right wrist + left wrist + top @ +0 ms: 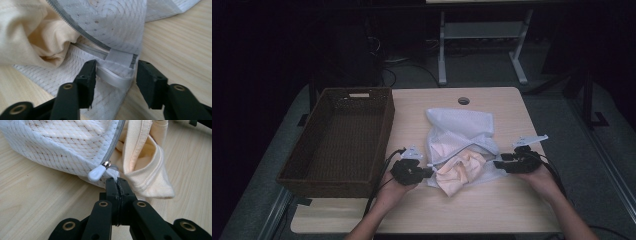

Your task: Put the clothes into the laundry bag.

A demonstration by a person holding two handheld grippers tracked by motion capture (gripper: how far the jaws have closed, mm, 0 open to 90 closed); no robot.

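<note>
A white mesh laundry bag [459, 125] lies in the middle of the table with a cream garment [459, 170] spilling out of its unzipped mouth. My left gripper [428, 171] is at the bag's front left corner. In the left gripper view the left gripper [117, 183] is shut on the mesh edge just beside the white zipper pull [96, 173]. My right gripper [497, 163] is at the bag's front right corner. In the right gripper view the right gripper [116, 75] stands open, with the zipper's end tab [120, 58] and a grey loop [112, 78] between its jaws, unpressed.
A dark wicker basket [384, 135] stands along the table's left side, with nothing in it. A cable hole [463, 100] sits near the far edge. Bare wood [492, 205] runs along the front. A white desk frame [482, 30] stands on the floor beyond.
</note>
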